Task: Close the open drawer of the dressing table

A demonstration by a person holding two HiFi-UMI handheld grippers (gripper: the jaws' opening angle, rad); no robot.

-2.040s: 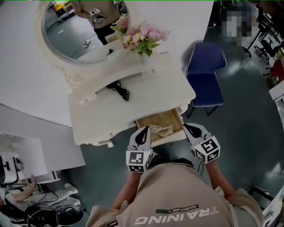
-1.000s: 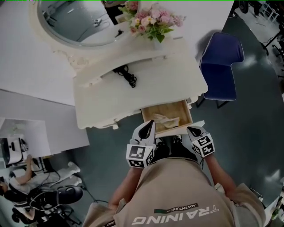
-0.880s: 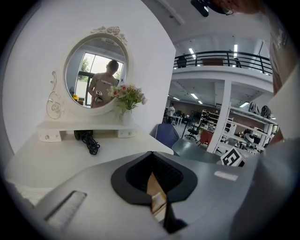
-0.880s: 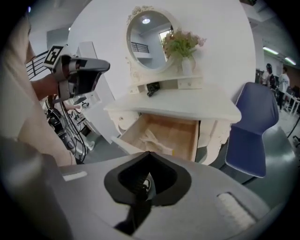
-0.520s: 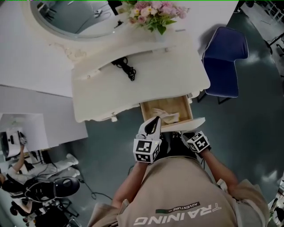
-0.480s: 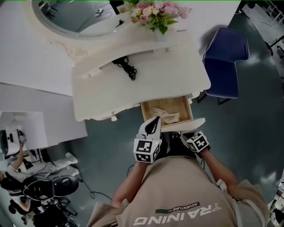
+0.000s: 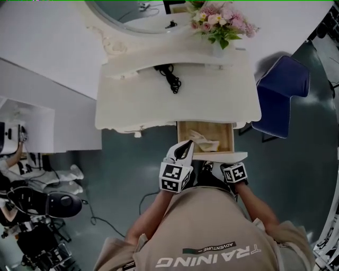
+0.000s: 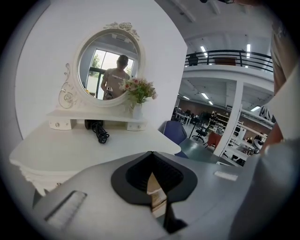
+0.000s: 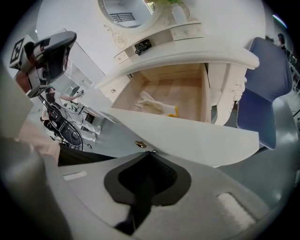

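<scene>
The white dressing table (image 7: 212, 100) has its wooden drawer (image 7: 184, 138) pulled out at the front right, and a pale cloth (image 7: 204, 142) lies inside. My left gripper (image 7: 186, 145) is shut and empty, its tips by the near left corner of the drawer front (image 7: 225, 156). The right gripper (image 7: 231, 168) sits just below that front panel. In the right gripper view the shut right gripper (image 9: 152, 153) points at the drawer front (image 9: 197, 136), next to its small brass knob (image 9: 139, 144). I cannot tell whether it touches. The left gripper (image 8: 151, 153) looks over the tabletop (image 8: 93, 145).
A blue chair (image 7: 280, 95) stands right of the table. On the tabletop lie a black cable (image 7: 169, 77) and a vase of flowers (image 7: 220, 24), below an oval mirror (image 7: 143, 10). A white desk (image 7: 32, 127) and an office chair base (image 7: 47, 204) are at the left.
The head view has swung, so the table sits squarer and further right. The right gripper has dropped in close under the drawer front. The drawer stays open about as far.
</scene>
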